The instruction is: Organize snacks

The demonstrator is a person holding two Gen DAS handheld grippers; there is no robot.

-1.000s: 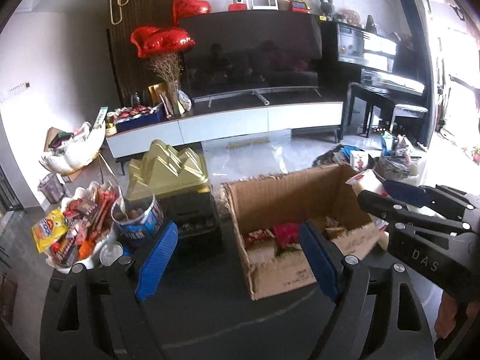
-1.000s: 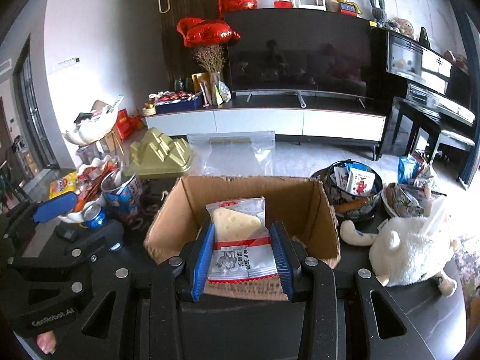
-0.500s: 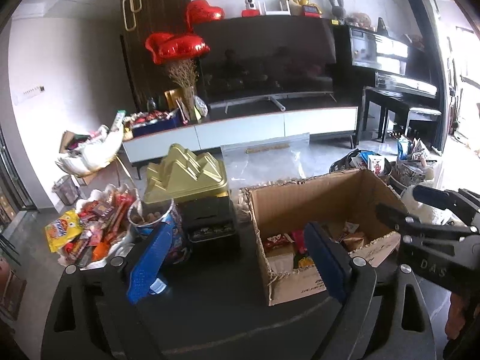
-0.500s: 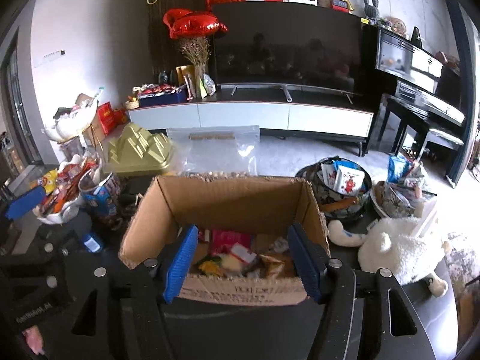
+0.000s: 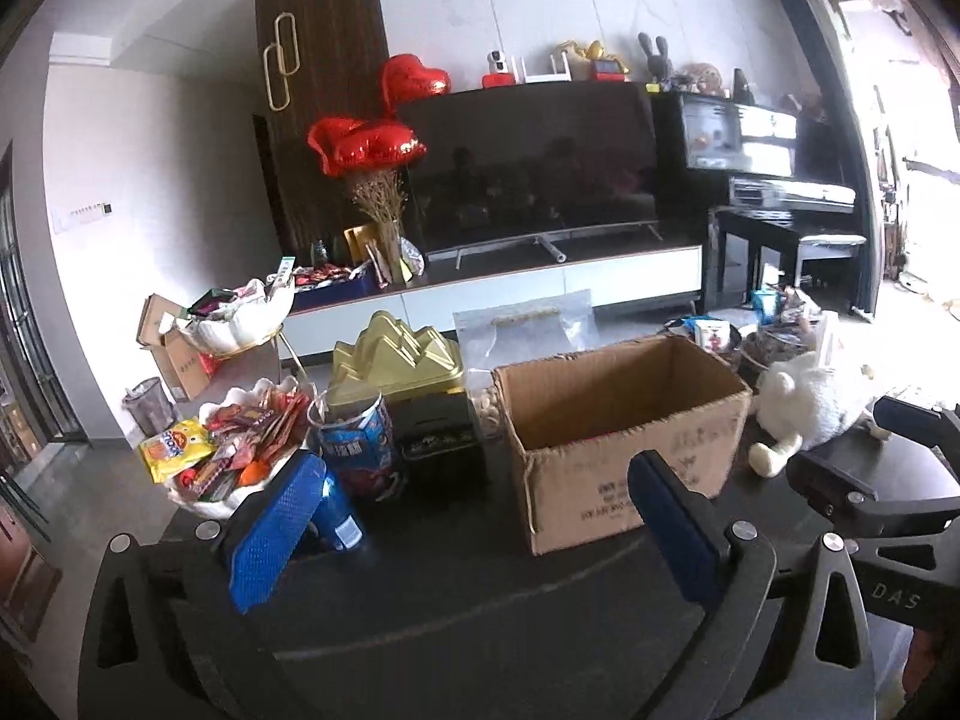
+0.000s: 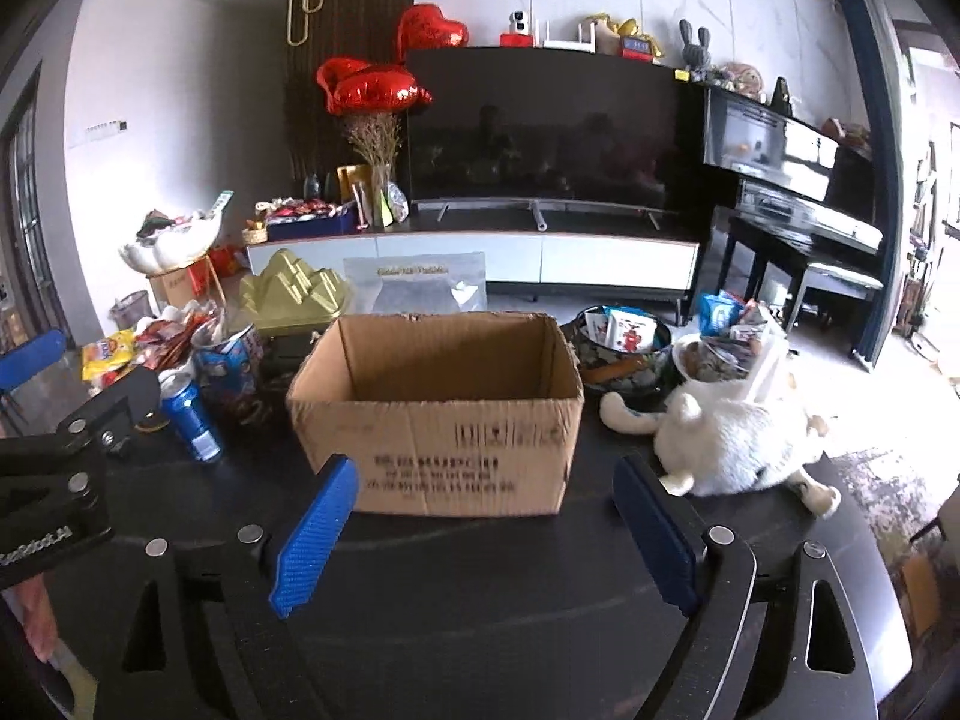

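One open cardboard box [image 6: 435, 414] is sitting on the dark table [image 6: 510, 594], straight ahead of the right gripper [image 6: 477, 531] and a little right of the left gripper [image 5: 477, 519]; from this low angle its contents are hidden behind the front wall. Both grippers are hovering short of the box with nothing between their blue pads (the jaws of each have just been opening, and are standing wide apart). A white shell-shaped dish [image 5: 204, 495] heaped with snack packets [image 5: 240, 444] is lying at the table's left end, with a yellow packet [image 5: 174, 450] hanging over its rim. Near it a blue drink can [image 6: 189, 417] is lying tilted just beside a torn-open blue tub [image 5: 357, 441]. A gold ridged tin [image 5: 399, 360] is standing behind them. A white plush toy [image 6: 738, 438] is lying right of the box, in front of two bowls of packets [image 6: 624, 339].
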